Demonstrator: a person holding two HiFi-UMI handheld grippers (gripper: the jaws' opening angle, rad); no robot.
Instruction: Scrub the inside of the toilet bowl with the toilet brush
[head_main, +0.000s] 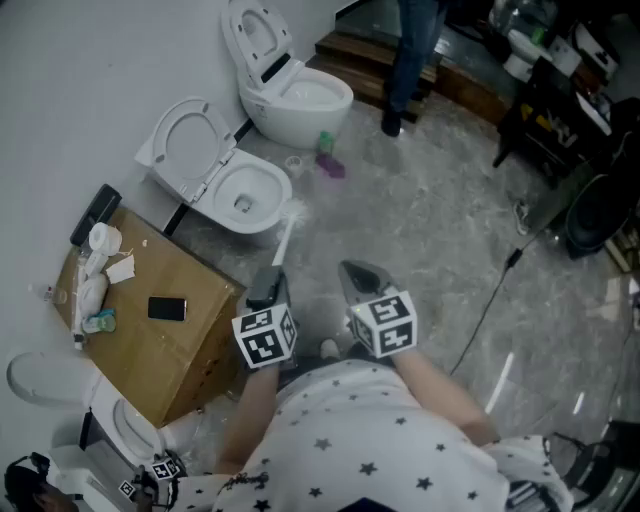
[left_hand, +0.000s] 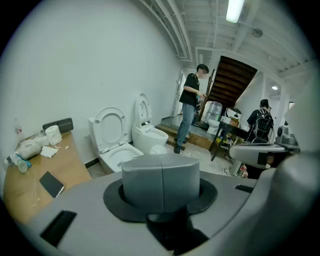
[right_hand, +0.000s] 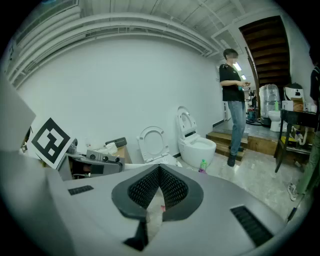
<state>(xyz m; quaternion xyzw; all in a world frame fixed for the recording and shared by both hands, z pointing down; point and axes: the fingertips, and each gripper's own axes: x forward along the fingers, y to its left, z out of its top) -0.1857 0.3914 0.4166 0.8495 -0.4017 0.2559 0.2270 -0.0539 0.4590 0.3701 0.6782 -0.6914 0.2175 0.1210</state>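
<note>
L claw (head_main: 270, 282) was clenched on the white-handled toilet brush (head_main: 287, 236). The handle ran fwd from its tips, so the bristle end hung just ahead, by the rim of the nearer white ceramic toilet bowl (head_main: 272, 182) and not yet inside. The seat lid (head_main: 188, 143) stood up, giving free access. R claw (head_main: 363, 277), pinched closed on nothing, sat just right of the L one, prob. to be out of the brush's way. A brown wooden surface (head_main: 190, 350) lay to L claw's left.
</note>
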